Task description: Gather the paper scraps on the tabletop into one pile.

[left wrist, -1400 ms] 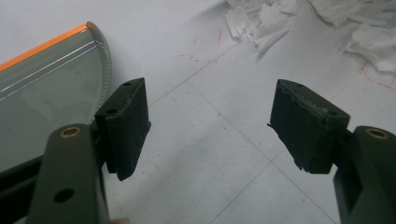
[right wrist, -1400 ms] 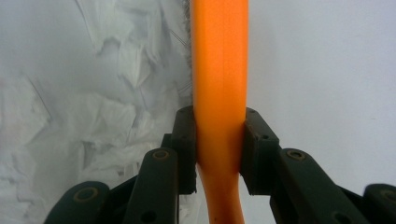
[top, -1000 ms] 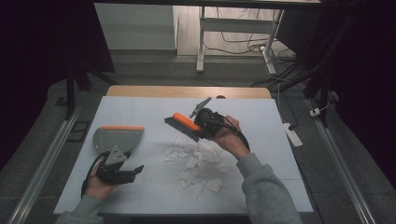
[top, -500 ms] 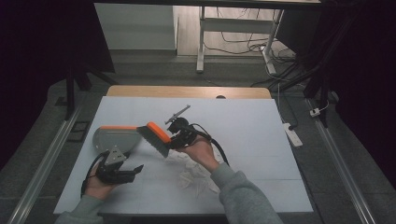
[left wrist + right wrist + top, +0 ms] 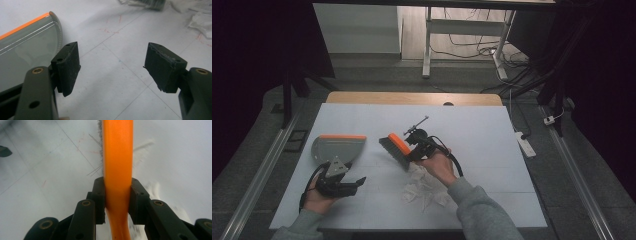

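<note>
A hand brush [image 5: 394, 149] with an orange back and grey bristles is held low over the white table, just left of a pile of torn paper scraps [image 5: 424, 186]. My right gripper [image 5: 412, 149] is shut on its orange handle [image 5: 117, 170], both pads pressing its sides. A grey dustpan [image 5: 337, 147] with an orange edge lies flat at the left. My left gripper [image 5: 357, 181] rests on the table just in front of the dustpan, jaws open with nothing between them. The left gripper view has the dustpan [image 5: 27, 50] at the left of my open left gripper [image 5: 112, 60].
The white table sheet [image 5: 492, 130] carries thin grid lines and faint red marks. A white power strip [image 5: 524, 142] lies at its right edge. Metal rails run along both sides of the table. A desk frame and cables stand beyond the far edge.
My right hand has carried the brush leftward and down, from over the middle of the table to beside the paper pile and nearer the dustpan. The left gripper has stayed put.
</note>
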A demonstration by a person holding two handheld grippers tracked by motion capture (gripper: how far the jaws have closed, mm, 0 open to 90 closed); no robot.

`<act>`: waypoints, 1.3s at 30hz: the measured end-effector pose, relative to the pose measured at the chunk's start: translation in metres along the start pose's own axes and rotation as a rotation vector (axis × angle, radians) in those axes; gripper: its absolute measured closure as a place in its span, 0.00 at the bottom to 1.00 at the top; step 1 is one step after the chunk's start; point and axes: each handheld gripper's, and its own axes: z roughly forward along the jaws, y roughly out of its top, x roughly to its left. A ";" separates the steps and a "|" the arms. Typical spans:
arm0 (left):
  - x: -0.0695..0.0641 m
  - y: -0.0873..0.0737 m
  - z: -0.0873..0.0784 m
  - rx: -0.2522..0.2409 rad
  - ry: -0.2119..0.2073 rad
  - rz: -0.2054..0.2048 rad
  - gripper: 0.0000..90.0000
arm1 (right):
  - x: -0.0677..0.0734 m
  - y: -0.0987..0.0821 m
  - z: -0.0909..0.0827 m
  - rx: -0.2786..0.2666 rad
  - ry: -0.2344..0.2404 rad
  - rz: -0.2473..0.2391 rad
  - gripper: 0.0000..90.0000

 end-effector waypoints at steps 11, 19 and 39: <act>0.000 0.001 0.001 -0.002 -0.007 0.002 0.32 | 0.002 0.036 -0.016 -0.119 -0.032 0.003 0.78; 0.000 0.000 0.001 -0.001 -0.010 0.007 0.33 | -0.024 0.047 0.032 -0.100 0.019 0.144 0.78; -0.002 0.000 0.003 0.015 -0.006 0.009 0.33 | -0.046 -0.021 -0.082 -0.226 -0.087 0.101 0.78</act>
